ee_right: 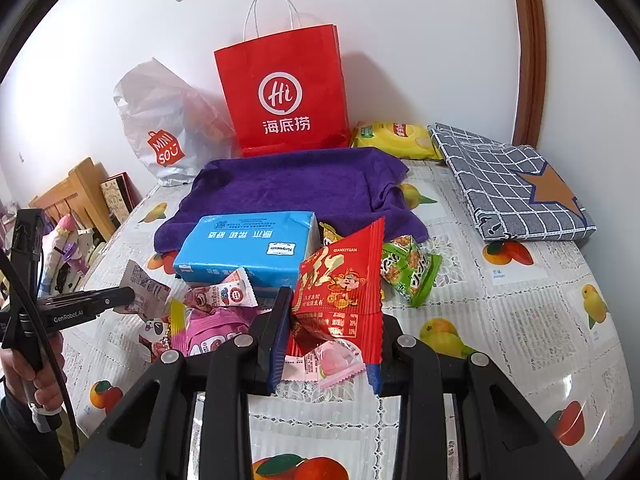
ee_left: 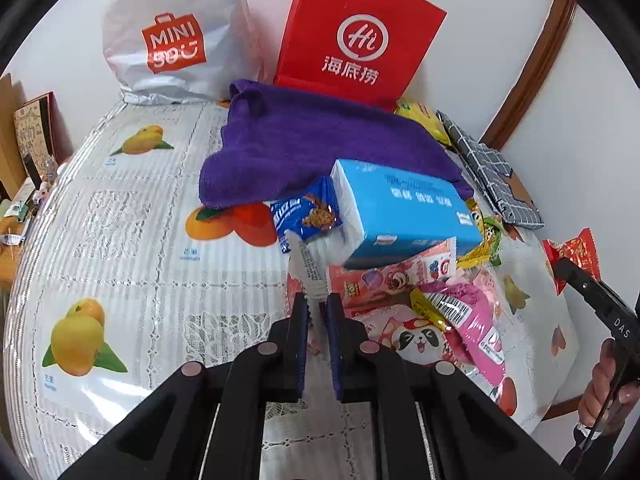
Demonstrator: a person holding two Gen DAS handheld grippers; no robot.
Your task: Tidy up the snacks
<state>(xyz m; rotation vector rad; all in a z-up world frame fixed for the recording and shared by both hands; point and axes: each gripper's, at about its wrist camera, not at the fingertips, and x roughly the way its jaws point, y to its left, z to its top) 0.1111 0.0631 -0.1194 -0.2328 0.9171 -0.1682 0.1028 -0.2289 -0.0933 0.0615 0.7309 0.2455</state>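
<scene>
My left gripper is shut on the sealed edge of a blue snack packet, held up over the table; it also shows from the side in the right wrist view. My right gripper is shut on a red snack packet, lifted above the pile; the packet also shows at the right of the left wrist view. A pile of snacks lies below: pink packets, a panda packet, green packets. A blue tissue pack lies on top of them.
A purple towel lies behind the pile. A red paper bag and a white plastic bag stand against the wall. A yellow chip bag and a checked folded bag lie at right. The table has a fruit-print cloth.
</scene>
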